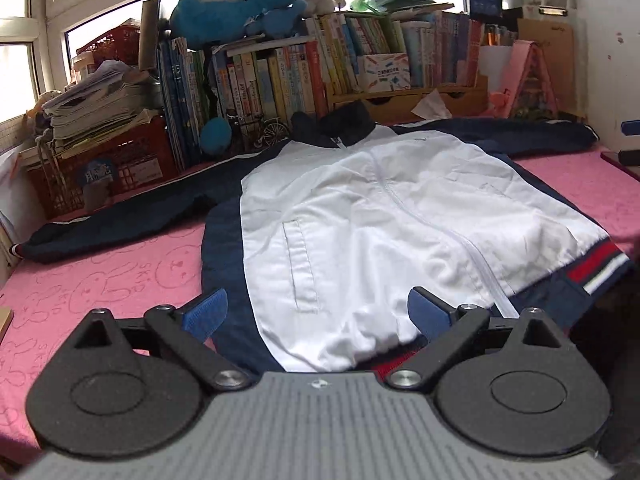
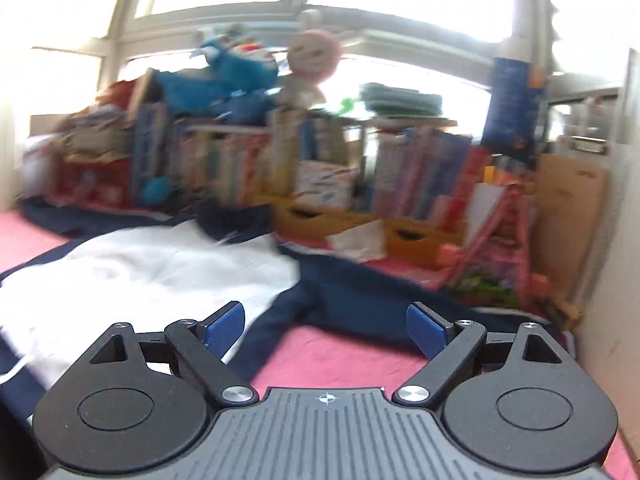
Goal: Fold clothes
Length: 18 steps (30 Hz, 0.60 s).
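A white and navy zip jacket (image 1: 380, 216) lies face up and spread flat on the pink bed cover (image 1: 100, 280), collar far, hem near, both navy sleeves stretched out sideways. My left gripper (image 1: 316, 312) is open and empty, just above the jacket's lower hem, its blue pads either side of the white front panel. My right gripper (image 2: 325, 324) is open and empty above the pink cover (image 2: 332, 356), near the jacket's right navy sleeve (image 2: 360, 296). The white body (image 2: 160, 268) lies to its left. The right wrist view is blurred.
A crowded row of books (image 1: 320, 68), red crates (image 1: 116, 164), stacked papers (image 1: 100, 104) and plush toys (image 1: 240, 4) line the far edge under the window. A white wall (image 1: 616, 60) stands at the right. A pink toy house (image 2: 500, 248) sits near the sleeve's end.
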Each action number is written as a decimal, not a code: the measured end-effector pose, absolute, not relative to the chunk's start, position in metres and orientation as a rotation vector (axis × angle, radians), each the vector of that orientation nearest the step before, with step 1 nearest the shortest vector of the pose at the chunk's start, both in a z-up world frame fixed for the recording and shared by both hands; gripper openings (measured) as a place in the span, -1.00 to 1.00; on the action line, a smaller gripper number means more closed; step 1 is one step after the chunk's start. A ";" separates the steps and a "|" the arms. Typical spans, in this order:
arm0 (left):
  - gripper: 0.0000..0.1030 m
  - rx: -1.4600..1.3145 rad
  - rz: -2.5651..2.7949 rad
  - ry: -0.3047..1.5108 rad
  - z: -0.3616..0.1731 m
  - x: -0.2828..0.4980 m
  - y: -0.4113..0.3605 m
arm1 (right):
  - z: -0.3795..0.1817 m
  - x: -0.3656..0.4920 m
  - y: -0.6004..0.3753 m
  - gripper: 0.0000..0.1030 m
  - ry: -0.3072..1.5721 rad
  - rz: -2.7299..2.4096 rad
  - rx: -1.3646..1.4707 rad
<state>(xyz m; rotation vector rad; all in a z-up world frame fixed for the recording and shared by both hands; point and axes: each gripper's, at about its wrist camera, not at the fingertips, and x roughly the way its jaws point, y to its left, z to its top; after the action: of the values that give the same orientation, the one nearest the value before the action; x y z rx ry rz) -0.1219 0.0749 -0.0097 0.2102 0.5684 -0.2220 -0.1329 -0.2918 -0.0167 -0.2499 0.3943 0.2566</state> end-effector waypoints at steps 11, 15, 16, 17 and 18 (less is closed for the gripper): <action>0.91 0.312 -0.280 0.524 -0.047 -0.152 0.045 | -0.085 -0.185 -0.148 0.66 0.424 0.291 -0.436; 0.91 0.423 -0.168 0.449 -0.053 -0.144 0.031 | -0.066 -0.160 -0.172 0.51 0.357 0.135 -0.277; 0.90 0.446 -0.109 0.442 -0.057 -0.138 0.029 | -0.064 -0.156 -0.178 0.43 0.334 0.088 -0.268; 0.89 0.456 -0.048 0.438 -0.060 -0.132 0.031 | -0.064 -0.155 -0.181 0.42 0.316 0.051 -0.275; 0.89 0.462 0.010 0.434 -0.062 -0.126 0.033 | -0.069 -0.156 -0.181 0.40 0.319 0.037 -0.297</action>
<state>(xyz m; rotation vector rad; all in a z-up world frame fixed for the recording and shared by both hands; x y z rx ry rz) -0.1263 0.0328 -0.0624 0.4616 0.4338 0.0098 -0.1559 -0.1812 -0.0687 -0.2970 0.3190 0.0370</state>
